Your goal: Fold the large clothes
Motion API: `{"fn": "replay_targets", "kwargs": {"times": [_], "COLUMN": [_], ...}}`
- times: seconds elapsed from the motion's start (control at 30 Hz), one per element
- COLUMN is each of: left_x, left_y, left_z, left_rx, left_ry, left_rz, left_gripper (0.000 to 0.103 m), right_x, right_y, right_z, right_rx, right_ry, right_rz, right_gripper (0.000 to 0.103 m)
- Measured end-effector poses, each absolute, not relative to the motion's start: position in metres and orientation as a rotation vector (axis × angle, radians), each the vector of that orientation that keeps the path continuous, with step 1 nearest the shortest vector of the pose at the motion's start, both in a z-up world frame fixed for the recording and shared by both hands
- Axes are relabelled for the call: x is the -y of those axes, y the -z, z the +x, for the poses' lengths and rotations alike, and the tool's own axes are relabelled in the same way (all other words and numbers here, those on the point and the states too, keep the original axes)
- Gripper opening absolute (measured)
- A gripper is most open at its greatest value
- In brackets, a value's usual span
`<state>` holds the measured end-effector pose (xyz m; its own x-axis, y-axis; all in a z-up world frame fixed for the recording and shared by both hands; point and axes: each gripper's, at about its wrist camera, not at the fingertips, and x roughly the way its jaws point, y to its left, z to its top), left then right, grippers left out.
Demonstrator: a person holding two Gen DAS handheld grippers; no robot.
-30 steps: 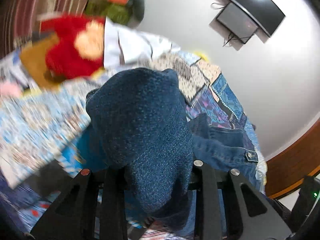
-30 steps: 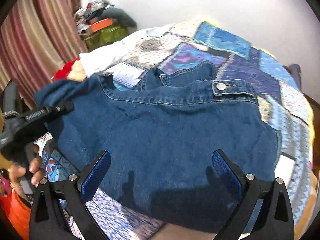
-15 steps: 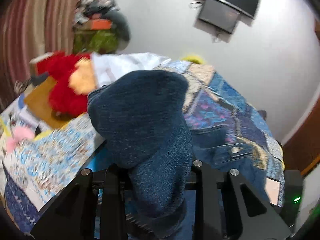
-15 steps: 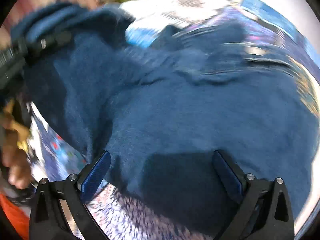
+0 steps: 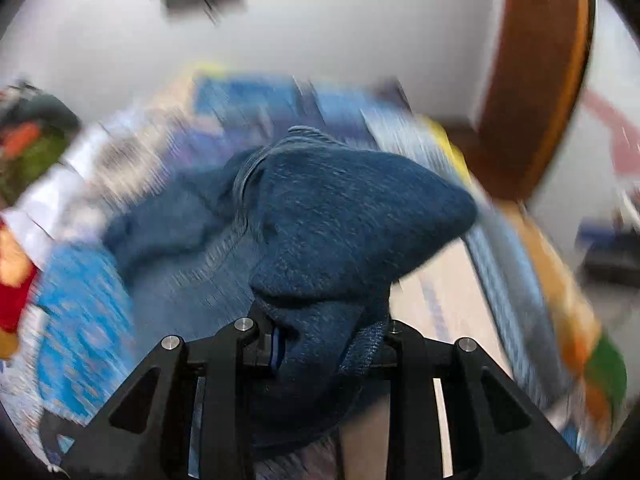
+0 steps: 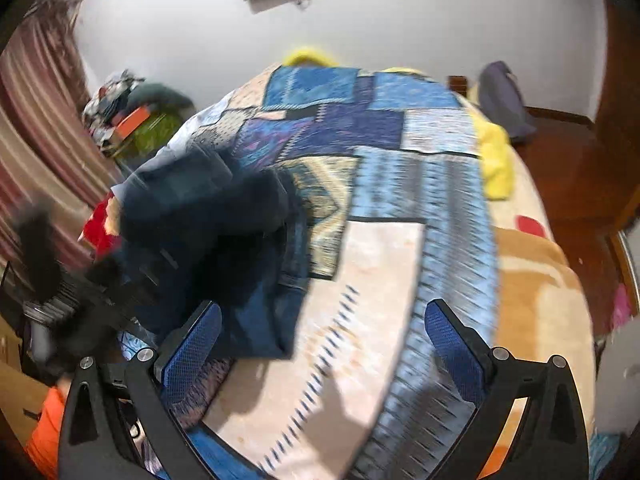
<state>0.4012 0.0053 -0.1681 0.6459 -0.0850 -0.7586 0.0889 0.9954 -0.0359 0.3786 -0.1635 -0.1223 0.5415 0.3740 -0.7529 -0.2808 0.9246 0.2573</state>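
Where the left gripper (image 5: 320, 344) pinches, bunched blue denim garment (image 5: 344, 216).

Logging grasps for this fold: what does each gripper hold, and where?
Left gripper pinches a bunched edge of the denim garment. Right gripper holds nothing; its jaws are open.

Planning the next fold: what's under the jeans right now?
The jeans, pinched in the left gripper, lie bunched on the patchwork bedspread. Anything beneath the heap is covered.

Bed (image 6: 384, 264), patchwork quilt (image 6: 400, 128) spread over; denim garment (image 6: 224, 240) heaped on left part.
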Motion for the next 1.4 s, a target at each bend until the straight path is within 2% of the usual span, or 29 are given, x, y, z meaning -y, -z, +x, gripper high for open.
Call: {"fn": "replay_targets", "kwargs": {"times": [0.2, 0.23, 0.3, 0.37, 0.53, 0.63, 0.73, 0.8, 0.93, 1.03, 1.1, 1.27, 1.4], "left_x": [0.006, 0.002, -0.003, -0.013, -0.049, -0.089, -0.130, -0.144, -0.149, -0.140, -0.136, -0.133, -0.138], "left_y": [0.182, 0.180, 0.176, 0.166, 0.127, 0.113, 0.116, 0.129, 0.181, 0.204, 0.210, 0.213, 0.209], "left_z": [0.366, 0.362, 0.357, 0.344, 0.319, 0.314, 0.319, 0.323, 0.336, 0.327, 0.319, 0.305, 0.304], "left_rx": [-0.923, -0.940, -0.966, -0.975, -0.907, -0.864, -0.850, -0.868, -1.016, -1.024, -1.012, -1.006, -1.015], "left_ry": [0.135, 0.131, 0.153, 0.219, 0.199, 0.101, -0.039, -0.077, -0.095, -0.054, -0.046, -0.014, -0.018], "left_rz": [0.137, 0.147, 0.118, 0.027, -0.078, -0.125, -0.143, -0.162, -0.133, -0.095, -0.089, -0.081, -0.086], "left_gripper": [0.029, 0.033, 0.050, 0.075, 0.089, 0.094, 0.094, 0.094, 0.094, 0.097, 0.103, 0.103, 0.103], "right_x": [0.182, 0.181, 0.176, 0.165, 0.129, 0.100, 0.068, 0.045, 0.022, 0.028, 0.040, 0.085, 0.103], "right_y": [0.129, 0.129, 0.132, 0.130, 0.114, 0.107, 0.110, 0.122, 0.161, 0.190, 0.204, 0.226, 0.221], "right_z": [0.357, 0.354, 0.353, 0.355, 0.354, 0.359, 0.365, 0.371, 0.388, 0.394, 0.395, 0.389, 0.376], "right_rx": [-0.941, -0.946, -0.950, -0.944, -0.917, -0.899, -0.909, -0.934, -1.038, -1.083, -1.090, -1.158, -1.136], "right_ry": [-0.390, -0.394, -0.411, -0.439, -0.515, -0.569, -0.607, -0.629, -0.608, -0.570, -0.579, -0.596, -0.541], "right_rz": [0.142, 0.142, 0.140, 0.137, 0.126, 0.122, 0.098, 0.071, 0.010, -0.056, -0.081, 0.041, 0.014], "right_gripper": [0.101, 0.101, 0.101, 0.101, 0.101, 0.101, 0.102, 0.102, 0.102, 0.102, 0.102, 0.102, 0.102]}}
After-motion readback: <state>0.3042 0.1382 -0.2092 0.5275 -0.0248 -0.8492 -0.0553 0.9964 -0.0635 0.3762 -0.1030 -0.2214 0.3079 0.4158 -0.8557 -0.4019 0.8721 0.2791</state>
